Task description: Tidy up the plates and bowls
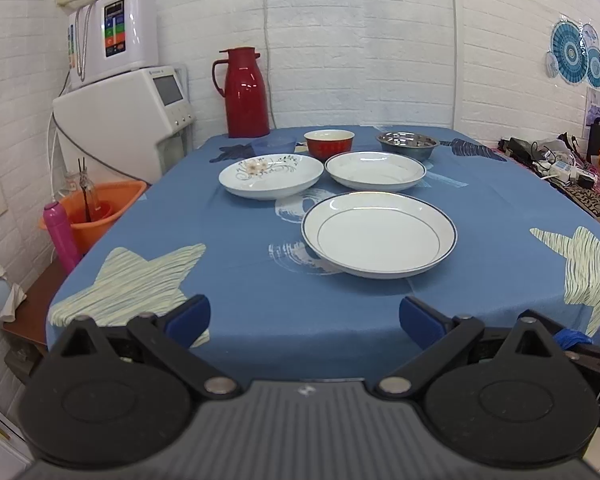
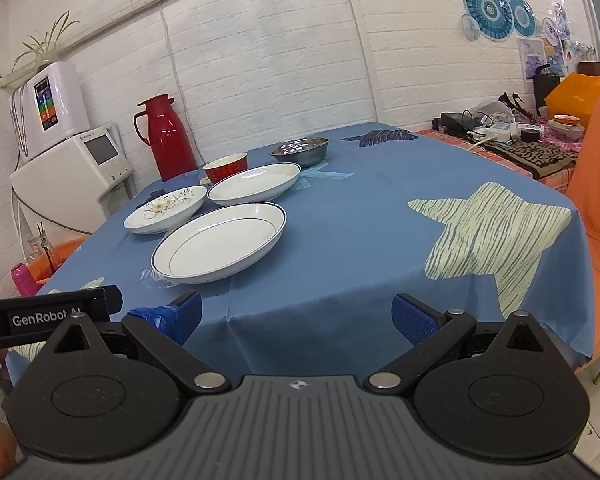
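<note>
plates and bowls lie unstacked on the blue star-printed tablecloth [image 1: 260,280], all ahead of the fingers and none touched. nearest, just beyond the left gripper [image 1: 304,320] and ahead-right of its fingertips, sits the large white plate with a dark blue rim [image 1: 379,234]. farther out lie the white plate with a floral print [image 1: 271,175], ahead-left, and the white plate with a thin grey rim line [image 1: 375,170], ahead-right. behind these stand the red bowl with a pale interior [image 1: 329,143], the round stainless steel bowl [image 1: 407,145] and a small translucent blue bowl [image 1: 274,145], partly hidden. a red thermos jug [image 1: 244,92] stands at the far table edge.

progress, as judged — nothing is gathered yet; every plate and bowl remains to be stacked.

orientation: each piece rests upright, opening upward; being round, none has a long axis.

left gripper: blue-padded fingers spread wide, holding nothing, at the near table edge. right gripper [image 2: 296,314]: fingers likewise spread and empty — the blue-rimmed plate lies ahead-left of them.
</note>
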The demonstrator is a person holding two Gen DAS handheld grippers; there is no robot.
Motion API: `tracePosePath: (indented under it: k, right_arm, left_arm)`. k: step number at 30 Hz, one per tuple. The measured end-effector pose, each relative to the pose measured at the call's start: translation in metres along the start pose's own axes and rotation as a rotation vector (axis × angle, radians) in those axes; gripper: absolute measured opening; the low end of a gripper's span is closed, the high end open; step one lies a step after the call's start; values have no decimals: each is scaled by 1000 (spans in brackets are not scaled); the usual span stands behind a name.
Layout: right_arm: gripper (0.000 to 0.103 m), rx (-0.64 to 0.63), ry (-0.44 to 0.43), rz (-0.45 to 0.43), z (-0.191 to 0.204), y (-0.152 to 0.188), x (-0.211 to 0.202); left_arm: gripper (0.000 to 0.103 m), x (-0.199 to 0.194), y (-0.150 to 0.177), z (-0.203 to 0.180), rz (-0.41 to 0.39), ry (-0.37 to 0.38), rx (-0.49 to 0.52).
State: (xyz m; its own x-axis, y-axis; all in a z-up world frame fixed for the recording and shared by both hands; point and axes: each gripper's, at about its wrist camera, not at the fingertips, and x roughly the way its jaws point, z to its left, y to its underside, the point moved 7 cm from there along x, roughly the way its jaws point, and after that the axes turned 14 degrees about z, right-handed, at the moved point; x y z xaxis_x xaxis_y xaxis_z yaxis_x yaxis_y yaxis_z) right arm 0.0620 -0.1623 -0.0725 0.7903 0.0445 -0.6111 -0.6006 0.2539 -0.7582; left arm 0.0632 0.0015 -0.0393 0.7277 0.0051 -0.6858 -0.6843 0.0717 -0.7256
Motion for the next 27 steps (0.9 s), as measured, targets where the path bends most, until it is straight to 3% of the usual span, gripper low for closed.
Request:
tracePosePath:
  k: [27]
  right_arm:
    - [89,11,4,16,-2,1,3]
  left_arm:
    - [100,-1,-3,-5,-3,23,18]
